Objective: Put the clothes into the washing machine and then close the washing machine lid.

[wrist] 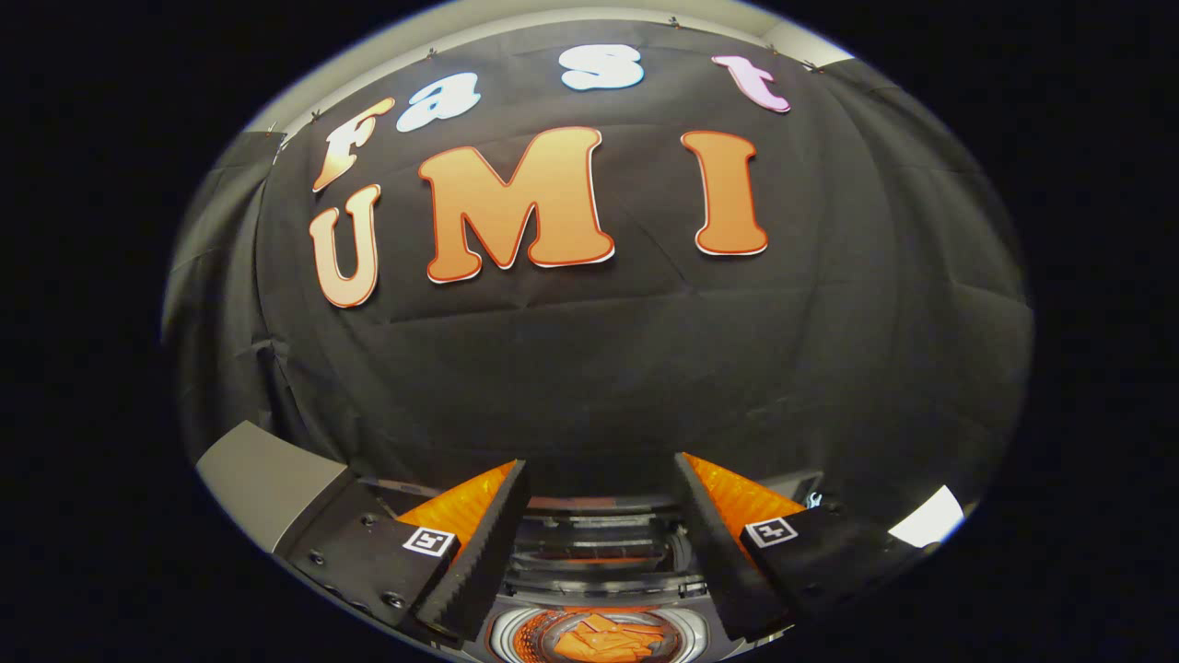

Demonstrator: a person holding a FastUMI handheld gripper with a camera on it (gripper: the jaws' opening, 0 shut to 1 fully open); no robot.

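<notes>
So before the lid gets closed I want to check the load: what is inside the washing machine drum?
Orange cloth lies in the drum, seen between the open gripper fingers. The fingers cover the drum's sides, so anything else inside stays hidden.

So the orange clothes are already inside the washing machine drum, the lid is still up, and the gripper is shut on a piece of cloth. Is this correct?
Not quite. In the gripper view the gripper is open, its fingers apart with nothing between them. The rest holds: the orange clothes lie in the washing machine drum below the fingers, and the lid stands up beyond them.
</notes>
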